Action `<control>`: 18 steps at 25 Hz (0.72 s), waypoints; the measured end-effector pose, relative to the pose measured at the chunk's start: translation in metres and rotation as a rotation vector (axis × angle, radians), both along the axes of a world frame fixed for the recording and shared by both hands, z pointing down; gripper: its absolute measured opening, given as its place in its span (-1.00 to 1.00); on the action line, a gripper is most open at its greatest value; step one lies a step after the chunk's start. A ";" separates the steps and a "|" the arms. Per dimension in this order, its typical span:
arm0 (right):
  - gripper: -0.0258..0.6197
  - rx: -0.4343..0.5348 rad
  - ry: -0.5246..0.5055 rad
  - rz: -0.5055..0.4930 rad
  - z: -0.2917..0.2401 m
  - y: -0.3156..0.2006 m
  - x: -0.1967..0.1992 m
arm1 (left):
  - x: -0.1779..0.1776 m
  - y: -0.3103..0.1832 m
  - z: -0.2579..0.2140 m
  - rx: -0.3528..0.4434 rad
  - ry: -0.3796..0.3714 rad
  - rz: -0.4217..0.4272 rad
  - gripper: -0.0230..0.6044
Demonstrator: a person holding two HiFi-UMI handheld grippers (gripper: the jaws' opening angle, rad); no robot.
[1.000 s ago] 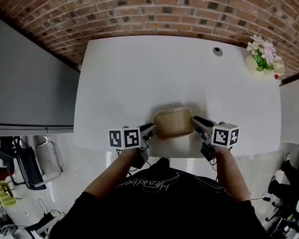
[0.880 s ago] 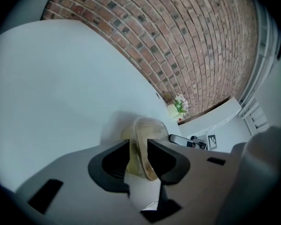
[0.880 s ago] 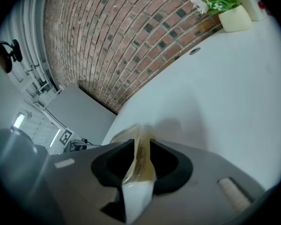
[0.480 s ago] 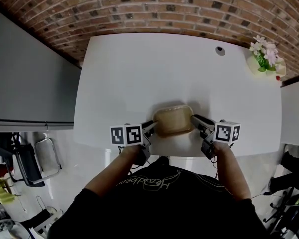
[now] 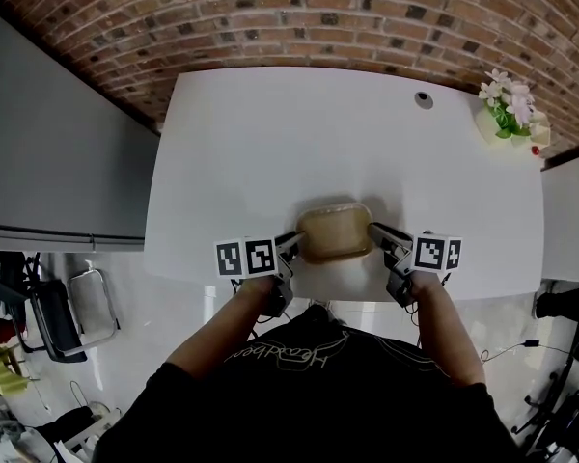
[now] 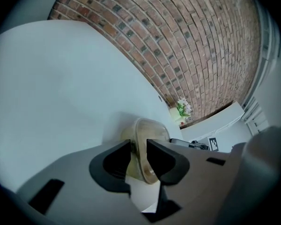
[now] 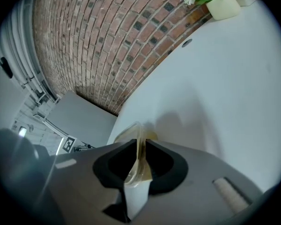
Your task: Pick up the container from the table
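Note:
A clear plastic container [image 5: 335, 232] with a tan inside sits on the white table [image 5: 270, 143], close to its front edge. My left gripper [image 5: 291, 242] is at the container's left end; in the left gripper view its jaws [image 6: 138, 146] are closing, astride the container's rim [image 6: 150, 135], with a small gap still showing. My right gripper [image 5: 376, 231] is at the right end. In the right gripper view its jaws [image 7: 141, 146] are pressed on the thin rim [image 7: 131, 135].
A small pot of flowers [image 5: 510, 114] stands at the table's far right corner, with a cable hole [image 5: 424, 98] beside it. A brick wall [image 5: 318, 17] runs behind the table. The front edge lies just under both grippers.
The right gripper has rolled a little, so its marker cube sits flatter. Both grippers and the container stay where they were.

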State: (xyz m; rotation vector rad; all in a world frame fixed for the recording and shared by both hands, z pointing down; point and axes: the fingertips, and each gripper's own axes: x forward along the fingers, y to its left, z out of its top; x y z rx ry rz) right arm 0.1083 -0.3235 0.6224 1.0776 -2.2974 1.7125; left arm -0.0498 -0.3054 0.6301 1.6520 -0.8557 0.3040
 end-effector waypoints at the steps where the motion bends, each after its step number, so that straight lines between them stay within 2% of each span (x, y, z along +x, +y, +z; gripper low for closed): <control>1: -0.73 -0.002 -0.003 0.003 0.000 0.001 0.001 | 0.000 0.000 0.000 0.001 -0.001 -0.002 -0.57; 10: -0.77 0.029 0.023 0.004 -0.004 0.007 0.002 | 0.001 0.003 -0.007 0.016 -0.006 -0.017 -0.58; 18: -0.78 0.103 0.003 0.000 -0.031 0.015 -0.002 | -0.003 0.012 -0.036 0.078 -0.005 -0.047 -0.58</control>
